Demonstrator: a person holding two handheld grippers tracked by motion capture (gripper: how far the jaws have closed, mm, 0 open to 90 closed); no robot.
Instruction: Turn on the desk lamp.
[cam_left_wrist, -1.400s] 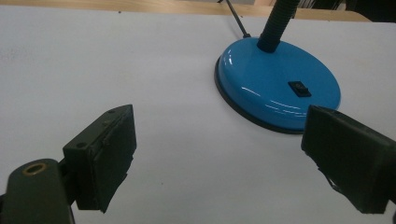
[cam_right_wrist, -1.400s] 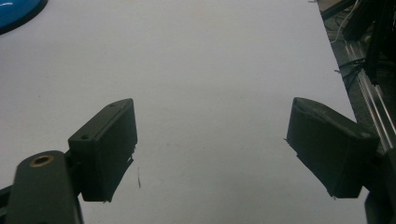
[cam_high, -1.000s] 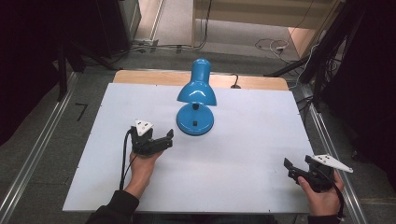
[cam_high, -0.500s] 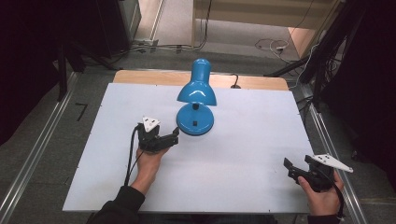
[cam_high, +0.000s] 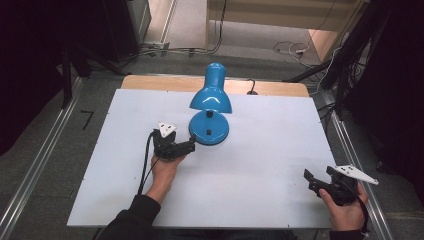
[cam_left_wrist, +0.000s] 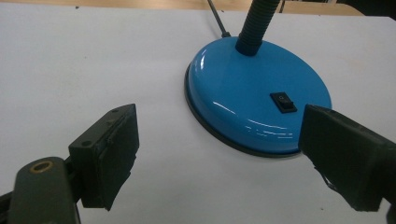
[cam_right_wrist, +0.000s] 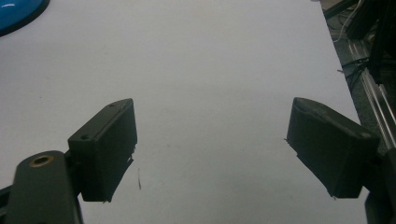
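The right tongs (cam_high: 320, 181) rest spread wide at the counter's (cam_high: 280, 150) near right corner, well apart from the work. The left tongs (cam_high: 186, 146), also parted and empty, sit just beside the blue lamp's base (cam_left_wrist: 252, 107), whose black switch (cam_left_wrist: 285, 102) lies ahead, slightly right.

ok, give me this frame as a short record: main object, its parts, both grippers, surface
object: blue desk lamp, upright near the far middle of the table
base: round blue base, flat on the surface
switch: black rocker switch on top of the base
neck: ribbed neck rising from the base
left gripper: open, tips right at the base's near-left edge; contact unclear
right gripper: open, holds nothing, at the near right corner, apart from the lamp
surface: white table
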